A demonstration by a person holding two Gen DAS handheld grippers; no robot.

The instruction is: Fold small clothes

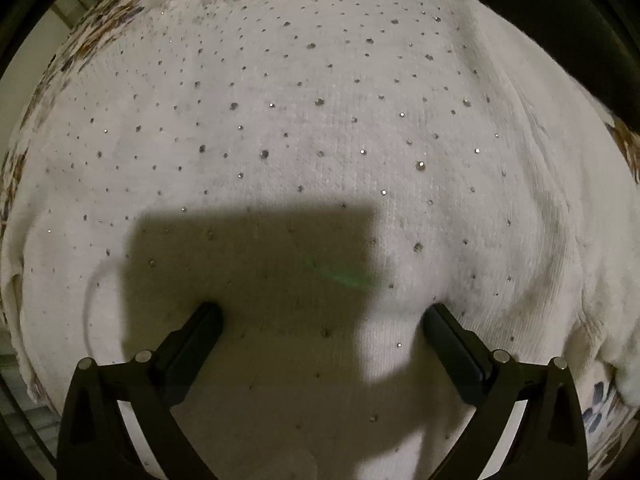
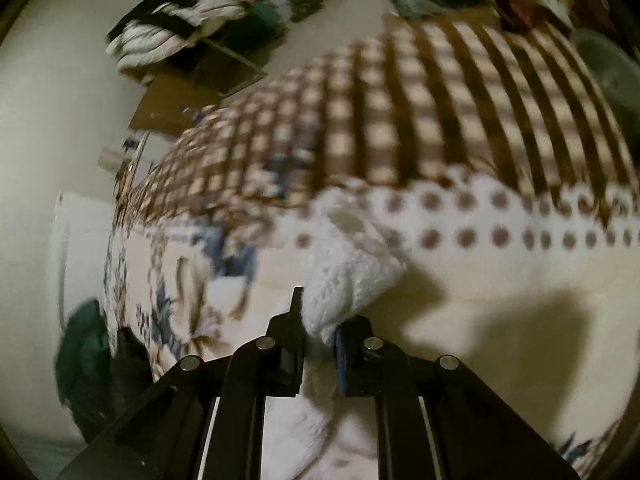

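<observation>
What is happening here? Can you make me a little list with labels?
garment: white knit sweater with small shiny studs, spread flat
surface: patterned bedspread, brown checks and dots
left gripper: open, over the sweater, holding nothing
right gripper: shut on a fold of white knit
background: pile of clothes, blurred
picture: right view is blurred

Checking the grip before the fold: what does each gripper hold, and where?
The right gripper pinches a bunched edge of the white sweater. The left gripper holds nothing, open above it.
</observation>
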